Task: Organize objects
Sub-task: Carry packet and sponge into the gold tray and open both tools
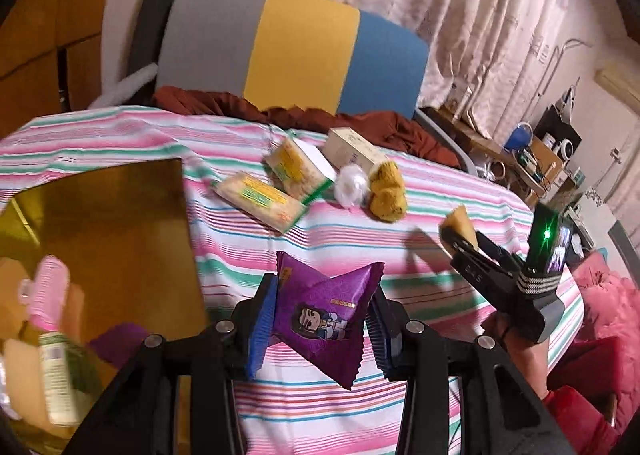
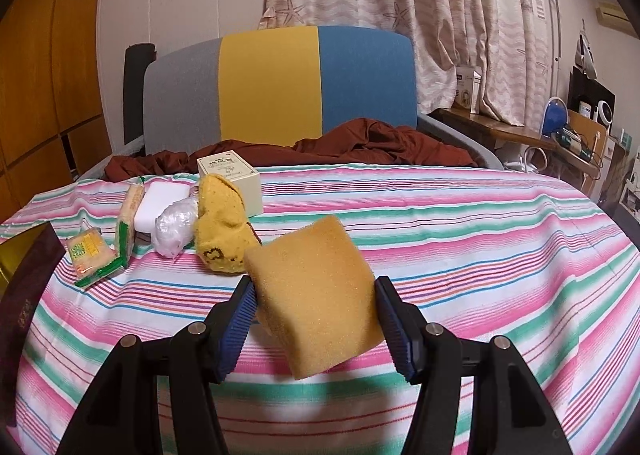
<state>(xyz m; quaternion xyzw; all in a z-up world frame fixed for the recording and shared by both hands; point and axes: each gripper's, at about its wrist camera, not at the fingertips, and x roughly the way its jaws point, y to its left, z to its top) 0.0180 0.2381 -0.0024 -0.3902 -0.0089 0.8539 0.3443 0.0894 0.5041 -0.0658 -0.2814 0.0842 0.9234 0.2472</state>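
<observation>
Left tool [image 1: 320, 319] clenched on purple snack packet [image 1: 324, 315], lower centre, above striped tabletop [image 1: 400, 223]. Right tool [image 2: 316, 319] clenched on yellow sponge [image 2: 316, 295], centre frame. 2 cracker packs [image 1: 260, 195] upper centre.

Yellow sponge [image 2: 320, 295] between right tool [image 2: 316, 329] pads, above striped cloth [image 2: 480, 235].

Glossy foil packet [image 1: 324, 311], porous sponge [image 2: 316, 295]

Sock [image 2: 222, 225] before box [image 2: 234, 175], on tablecloth [image 2: 460, 223]
</observation>
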